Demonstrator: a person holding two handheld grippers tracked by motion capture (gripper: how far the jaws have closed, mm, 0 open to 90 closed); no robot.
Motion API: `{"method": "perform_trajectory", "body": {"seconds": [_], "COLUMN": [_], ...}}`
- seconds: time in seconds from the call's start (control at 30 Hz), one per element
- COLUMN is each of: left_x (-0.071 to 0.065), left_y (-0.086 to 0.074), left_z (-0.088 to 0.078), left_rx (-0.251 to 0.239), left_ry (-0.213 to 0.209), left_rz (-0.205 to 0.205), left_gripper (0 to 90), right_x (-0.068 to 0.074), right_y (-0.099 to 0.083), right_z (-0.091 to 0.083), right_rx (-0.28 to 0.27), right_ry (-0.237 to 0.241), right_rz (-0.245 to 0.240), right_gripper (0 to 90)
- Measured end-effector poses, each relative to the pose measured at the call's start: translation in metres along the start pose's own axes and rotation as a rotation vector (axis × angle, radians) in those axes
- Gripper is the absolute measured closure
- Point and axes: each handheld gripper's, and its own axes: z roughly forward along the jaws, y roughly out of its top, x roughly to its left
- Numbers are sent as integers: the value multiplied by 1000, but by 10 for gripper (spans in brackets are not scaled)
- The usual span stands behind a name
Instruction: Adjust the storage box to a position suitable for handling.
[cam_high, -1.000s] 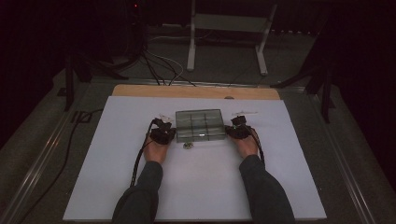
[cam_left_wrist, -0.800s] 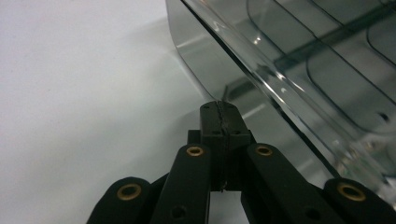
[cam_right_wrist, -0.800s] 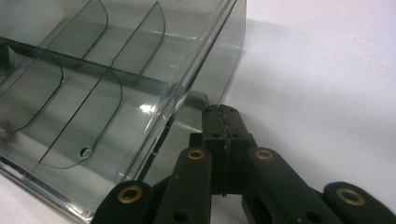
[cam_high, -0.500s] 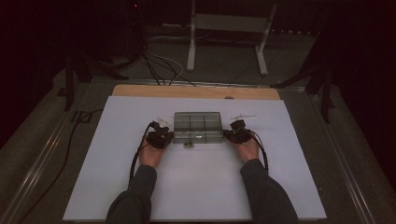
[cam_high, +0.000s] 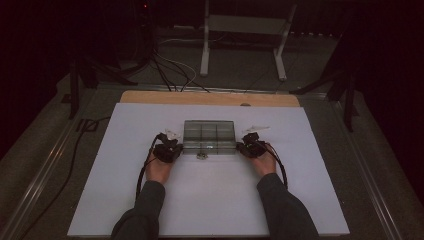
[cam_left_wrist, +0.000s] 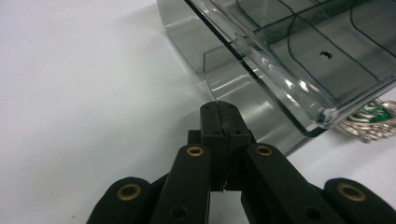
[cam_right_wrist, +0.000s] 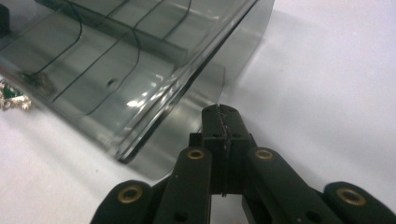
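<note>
A smoky clear compartment box (cam_high: 210, 136) rests in the middle of the white board (cam_high: 210, 200). My left gripper (cam_high: 167, 150) is at its left end, shut on a thin clear side flap of the box (cam_left_wrist: 212, 74); the flap's edge runs into the closed fingertips (cam_left_wrist: 219, 109). At the right end, my right gripper (cam_high: 251, 147) is shut the same way on the opposite flap (cam_right_wrist: 210, 79), its fingertips (cam_right_wrist: 220, 114) pressed together. A small silver and green trinket (cam_high: 202, 156) lies just in front of the box, partly under its edge (cam_left_wrist: 369, 123) (cam_right_wrist: 11, 100).
A wooden strip (cam_high: 210, 98) runs along the board's far edge. Beyond it are a white stand (cam_high: 245, 30), dark stand legs and cables (cam_high: 165, 70). Cables trail from both grippers along the person's forearms.
Both hands have shifted slightly toward the person, the right one a little more. The box stays in about the same place, both grips unchanged.
</note>
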Motion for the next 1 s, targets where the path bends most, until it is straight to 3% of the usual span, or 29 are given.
{"method": "perform_trajectory", "body": {"seconds": [0.1,0.33,0.47,0.57,0.7,0.77,1.0], "left_x": [4,12,16,14,8,-2,-22], "left_y": [3,20,25,27,27,28,27], "left_z": [4,20,25,27,26,27,23], "left_rx": [-5,1,3,9,9,8,9], "left_ry": [7,27,28,25,0,-14,-24], "left_rz": [-20,-48,-66,-41,-12,28,95], "left_gripper": [900,900,900,900,900,900,900], "right_x": [-2,-7,-7,-11,-19,-24,-38], "right_y": [5,14,16,17,14,12,2], "right_z": [5,15,16,17,12,8,-6], "right_rx": [-6,-17,-16,-15,-11,-10,-15], "right_ry": [-23,-46,-58,-35,-38,-46,-30], "right_rz": [6,82,87,116,119,118,124], "right_gripper": [900,900,900,900,900,900,900]}}
